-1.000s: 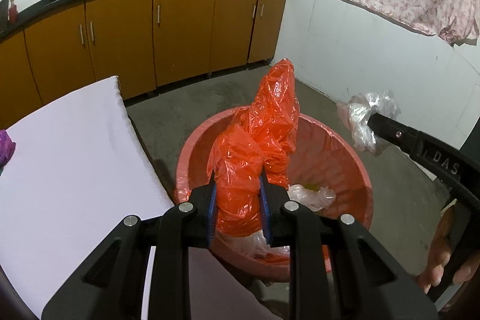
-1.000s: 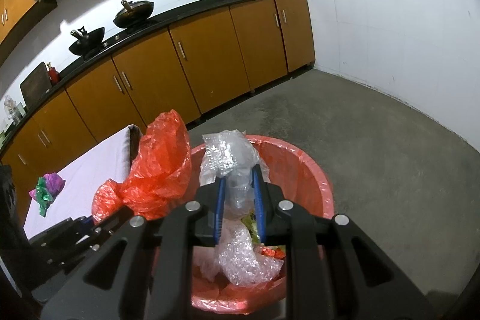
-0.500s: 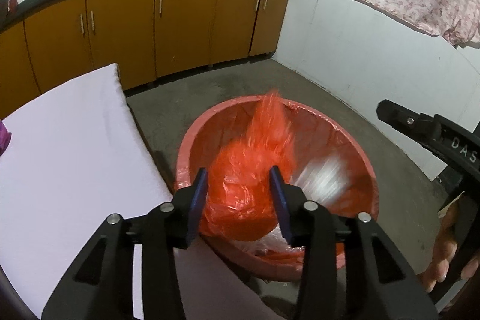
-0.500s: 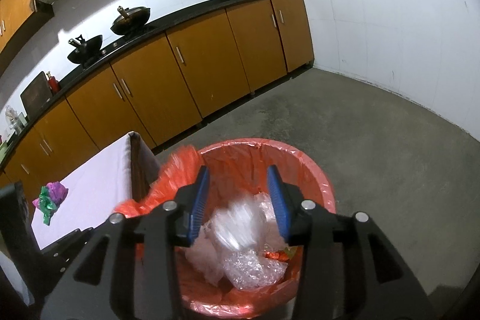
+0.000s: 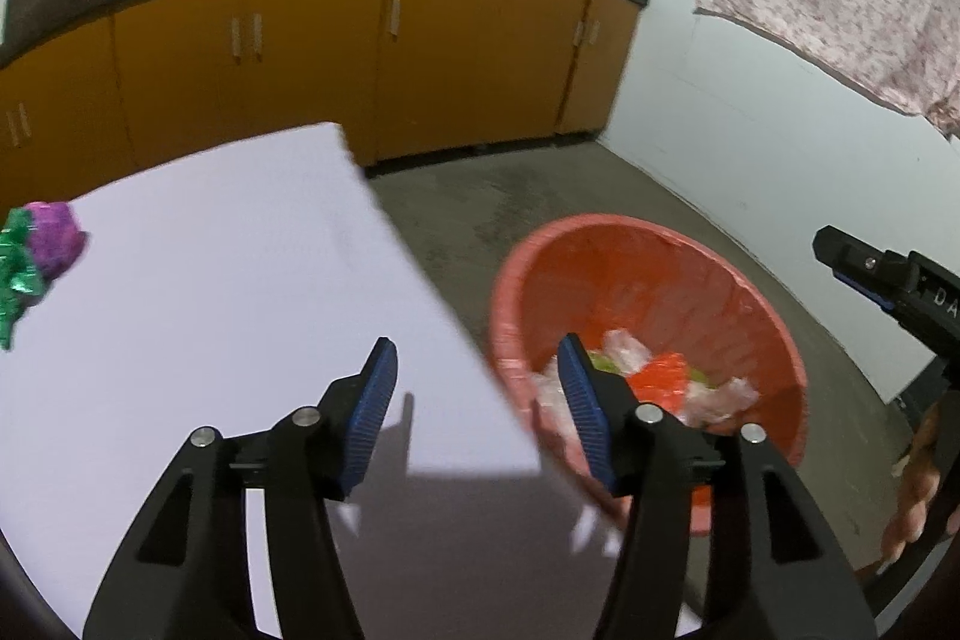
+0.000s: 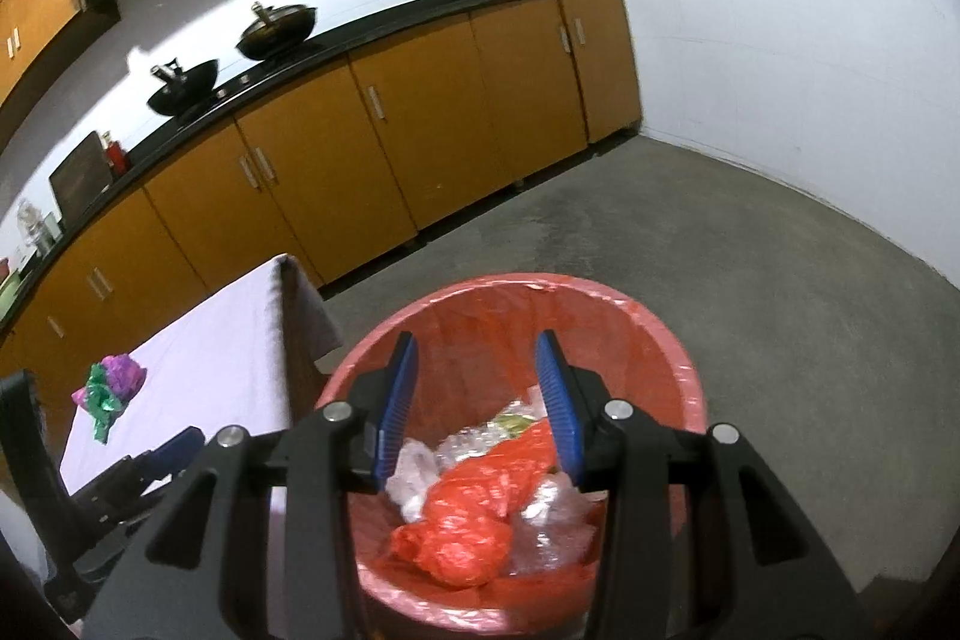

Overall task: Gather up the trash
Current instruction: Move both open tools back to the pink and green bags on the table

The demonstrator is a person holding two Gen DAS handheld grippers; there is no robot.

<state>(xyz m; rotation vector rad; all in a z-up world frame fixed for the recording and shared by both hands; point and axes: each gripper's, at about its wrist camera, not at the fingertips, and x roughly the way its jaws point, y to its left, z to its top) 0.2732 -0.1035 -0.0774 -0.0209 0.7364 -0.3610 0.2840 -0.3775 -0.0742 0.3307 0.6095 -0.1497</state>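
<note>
Currently my left hand-held gripper [image 5: 477, 394] and right hand-held gripper [image 6: 477, 394], just opened, are empty; wrappers [image 5: 42, 256] far left on the desk [image 5: 210, 280] risk being missed.

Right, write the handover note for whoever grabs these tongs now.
Left tongs: open and empty, jaws just been opening, over the white table's edge.
Right tongs: open and empty, jaws just been opening, above the red bin.
Done: orange bag and clear plastic wrap lie in the bin.
Left: the purple and green wrapper bundle at the table's far left side. Probably take it with the left tongs, then bin it.
</note>
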